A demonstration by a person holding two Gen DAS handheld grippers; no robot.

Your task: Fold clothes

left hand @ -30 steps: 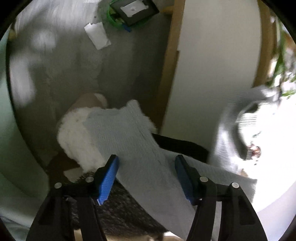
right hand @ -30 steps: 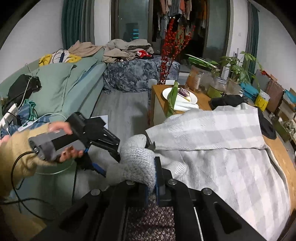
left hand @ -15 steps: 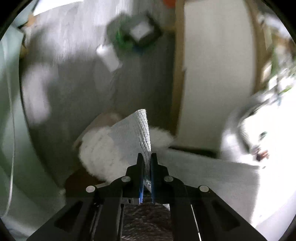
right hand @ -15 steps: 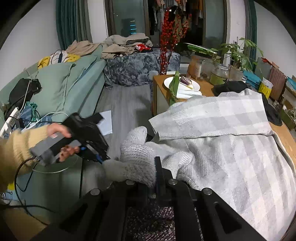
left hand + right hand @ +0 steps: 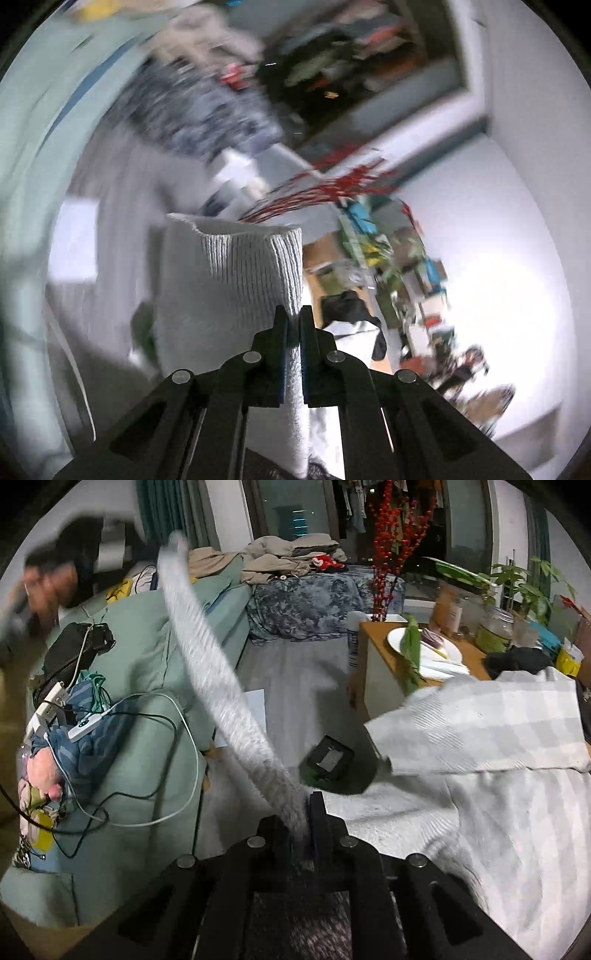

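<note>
Stretching grey knit garment (image 5: 218,686) taut, up-left diagonal; both tools (image 5: 304,805) (image 5: 293,321) clamped on it.

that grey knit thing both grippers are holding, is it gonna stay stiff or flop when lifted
Probably floppy: in the right wrist view the grey knit garment curves in a long band from the right gripper up toward the person's hand. In the left gripper it folds over itself, so it likely sags wherever unsupported. The ribbed knit should grip rather than slip.

I can read no words, numbers or brand marks anywhere from either of my tools; whatever labels stand on the desk are too blurred or small.
</note>
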